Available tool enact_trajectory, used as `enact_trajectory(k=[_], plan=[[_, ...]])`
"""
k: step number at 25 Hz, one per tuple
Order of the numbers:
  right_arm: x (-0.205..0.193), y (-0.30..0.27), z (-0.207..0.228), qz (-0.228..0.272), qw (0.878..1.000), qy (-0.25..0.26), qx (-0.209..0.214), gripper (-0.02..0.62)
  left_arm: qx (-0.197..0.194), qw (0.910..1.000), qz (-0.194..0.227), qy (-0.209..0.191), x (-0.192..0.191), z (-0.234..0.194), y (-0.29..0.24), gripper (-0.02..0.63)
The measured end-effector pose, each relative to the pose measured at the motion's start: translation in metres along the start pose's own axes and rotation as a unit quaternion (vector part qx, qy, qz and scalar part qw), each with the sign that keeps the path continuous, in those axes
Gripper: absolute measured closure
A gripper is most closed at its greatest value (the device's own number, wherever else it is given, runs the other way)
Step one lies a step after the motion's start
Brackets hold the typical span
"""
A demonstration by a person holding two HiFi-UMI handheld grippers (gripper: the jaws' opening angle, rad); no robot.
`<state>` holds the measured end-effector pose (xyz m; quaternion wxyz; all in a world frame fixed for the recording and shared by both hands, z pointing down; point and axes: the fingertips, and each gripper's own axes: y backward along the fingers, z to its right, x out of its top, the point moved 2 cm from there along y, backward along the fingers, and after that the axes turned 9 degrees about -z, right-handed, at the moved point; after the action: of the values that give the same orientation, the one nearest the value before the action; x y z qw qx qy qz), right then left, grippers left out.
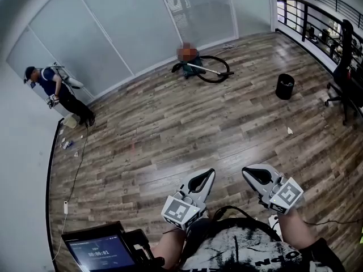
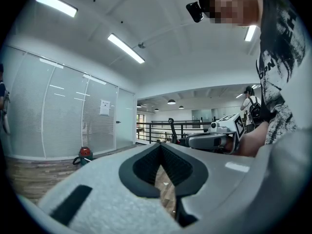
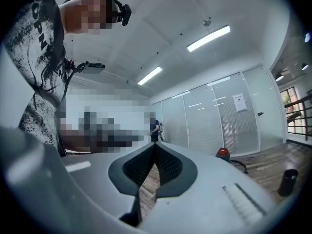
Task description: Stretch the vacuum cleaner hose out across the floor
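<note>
The vacuum cleaner (image 1: 187,66) stands far across the wood floor by the glass wall, its black hose (image 1: 216,72) curled in a loop on the floor beside it. It shows small in the left gripper view as a red-topped vacuum cleaner (image 2: 84,155) and in the right gripper view as a vacuum cleaner (image 3: 224,154). My left gripper (image 1: 211,173) and right gripper (image 1: 246,170) are held close to my body, far from the hose. Both are shut with nothing between the jaws.
A black bin (image 1: 285,86) stands to the right of the vacuum. An office chair (image 1: 343,72) is at the right by a black railing (image 1: 317,16). A person (image 1: 57,92) stands at the left wall. A cable (image 1: 76,169) runs along the floor there. A tablet (image 1: 99,249) sits at lower left.
</note>
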<state>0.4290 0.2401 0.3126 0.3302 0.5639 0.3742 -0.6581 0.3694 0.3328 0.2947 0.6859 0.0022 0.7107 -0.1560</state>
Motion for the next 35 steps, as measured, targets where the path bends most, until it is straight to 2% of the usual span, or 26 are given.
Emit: enact_trajectory(k=[5, 13, 15, 23, 29, 35], plan=[[-0.002, -0.01, 0.001, 0.006, 1.0, -0.002, 0.006, 0.588, 0.013, 0.9998, -0.018, 0.001, -0.005, -0.013, 0.006, 0.603], [-0.012, -0.01, -0.013, -0.001, 1.0, -0.008, 0.009, 0.588, 0.01, 0.9999, 0.008, -0.002, -0.007, -0.007, 0.018, 0.603], [-0.015, -0.019, -0.011, -0.008, 1.0, -0.005, 0.006, 0.588, 0.005, 0.9999, 0.014, 0.001, -0.012, -0.016, 0.016, 0.603], [0.004, -0.118, 0.049, -0.036, 0.999, -0.014, -0.008, 0.588, -0.029, 0.9991, 0.023, 0.018, -0.005, -0.133, -0.02, 0.603], [0.026, -0.188, 0.08, -0.03, 0.999, -0.007, -0.039, 0.588, -0.075, 0.9971, 0.016, 0.003, -0.001, -0.205, -0.028, 0.603], [0.034, -0.254, 0.099, -0.037, 0.998, 0.004, -0.055, 0.588, -0.099, 0.9948, 0.021, -0.004, 0.0, -0.272, -0.035, 0.603]])
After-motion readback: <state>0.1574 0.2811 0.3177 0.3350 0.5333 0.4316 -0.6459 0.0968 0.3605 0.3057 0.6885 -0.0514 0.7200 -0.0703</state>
